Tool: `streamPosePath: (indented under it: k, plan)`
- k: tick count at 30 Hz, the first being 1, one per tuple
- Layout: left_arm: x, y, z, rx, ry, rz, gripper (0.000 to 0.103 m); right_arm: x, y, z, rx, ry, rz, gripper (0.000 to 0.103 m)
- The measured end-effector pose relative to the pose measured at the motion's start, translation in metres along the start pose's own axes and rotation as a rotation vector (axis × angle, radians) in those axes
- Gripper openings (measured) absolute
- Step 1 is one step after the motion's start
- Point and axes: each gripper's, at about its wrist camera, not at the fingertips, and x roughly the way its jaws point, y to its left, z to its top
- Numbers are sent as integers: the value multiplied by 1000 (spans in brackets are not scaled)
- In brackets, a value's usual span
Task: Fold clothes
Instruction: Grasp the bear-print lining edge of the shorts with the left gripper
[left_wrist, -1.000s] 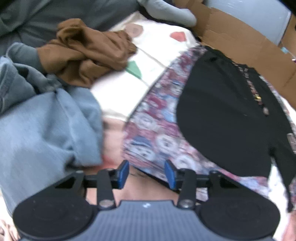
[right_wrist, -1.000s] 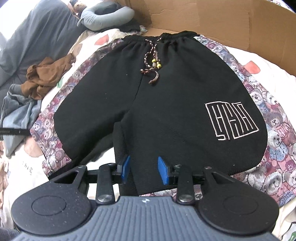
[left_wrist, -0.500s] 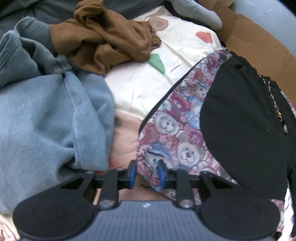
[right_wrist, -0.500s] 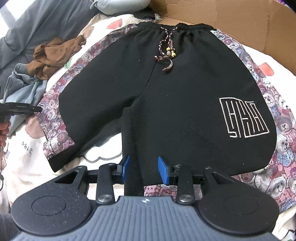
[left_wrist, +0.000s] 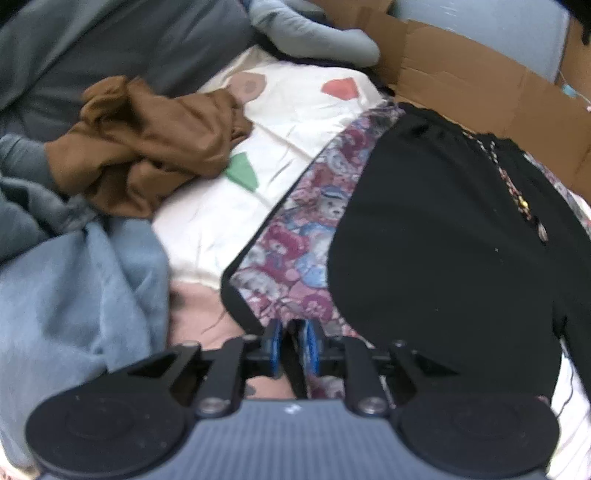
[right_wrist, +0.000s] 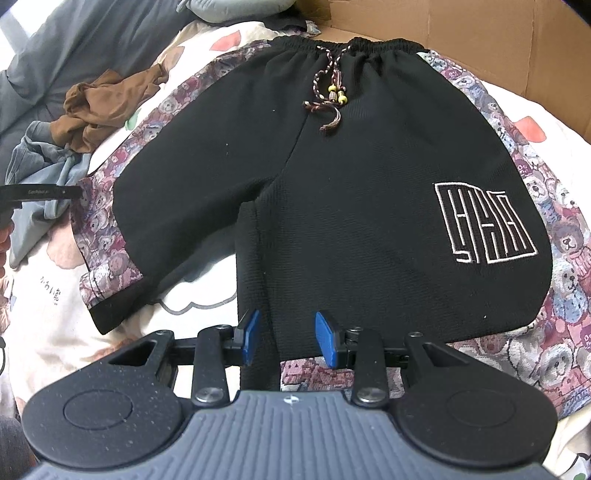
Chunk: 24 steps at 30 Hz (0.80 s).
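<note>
While the black knit shorts with bear-print side panels (right_wrist: 354, 177) are spread on the bed, their hem corner is clenched in the left claw (left_wrist: 291, 345). The inner leg hem is straddled by the right claw (right_wrist: 286, 338); whether it is pinched cannot be told.

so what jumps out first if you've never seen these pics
The black shorts spread flat fill the middle of the right wrist view, with bear-print side panels, a white maze-like logo on one leg and a beaded drawstring at the waistband. The left gripper has just closed on the hem of one leg, while the right gripper straddles the other leg's inner edge. A crumpled brown garment lies beside the shorts.
</note>
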Motion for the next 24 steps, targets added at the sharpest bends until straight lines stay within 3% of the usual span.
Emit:
streamPosePath:
  k: [13, 24]
  plan:
    - [39, -16, -14, 26, 75, -35, 32, 1, -4, -3, 11, 4, -3, 40]
    - [14, -6, -12, 52, 59, -6, 33, 3, -7, -6, 22, 9, -6, 40]
